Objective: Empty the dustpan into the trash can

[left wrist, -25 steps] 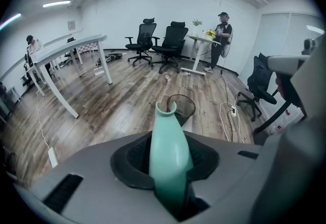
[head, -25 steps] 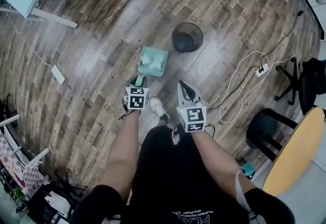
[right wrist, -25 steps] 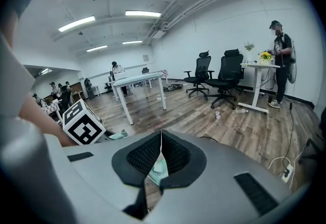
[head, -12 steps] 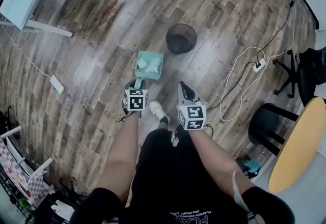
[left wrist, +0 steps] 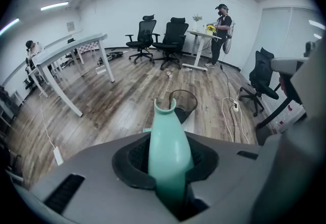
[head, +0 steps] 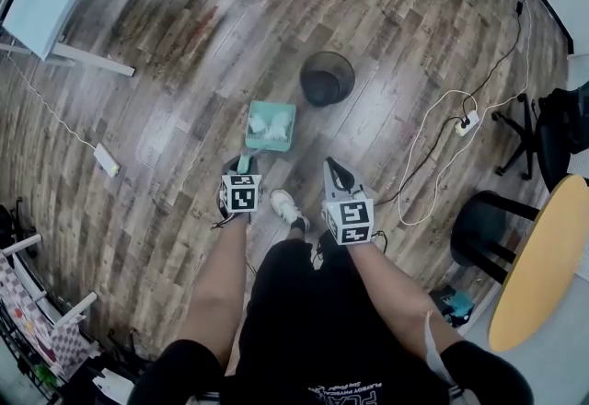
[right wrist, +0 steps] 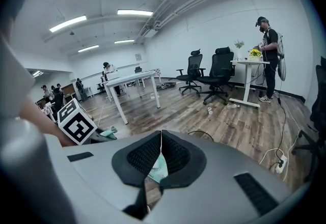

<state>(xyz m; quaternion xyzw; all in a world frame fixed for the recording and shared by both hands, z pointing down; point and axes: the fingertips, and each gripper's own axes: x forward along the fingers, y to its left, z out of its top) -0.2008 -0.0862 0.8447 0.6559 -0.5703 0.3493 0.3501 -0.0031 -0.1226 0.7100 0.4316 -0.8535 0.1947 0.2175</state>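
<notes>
Left gripper [head: 243, 166]: clamped on the handle of the dustpan [head: 287, 144], jaws just closed a touch tighter
White scraps [head: 267, 125]: in the pan ahead of the jaws (crumpled, paper-like)
Trash can [head: 327, 78]: beyond the pan, slightly right, apart
Right gripper [head: 336, 171]: jaws together, empty, beside the left

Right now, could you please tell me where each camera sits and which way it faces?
Head view: on the person's head, looking down at the floor; shows both forearms, the left gripper, right gripper, dustpan and trash can.
Left gripper view: on the left gripper, facing the trash can; its jaws have just tightened on the dustpan handle.
Right gripper view: on the right gripper, facing desks; its jaws are shut, empty.
Shared: head and left gripper views both see the trash can.
</notes>
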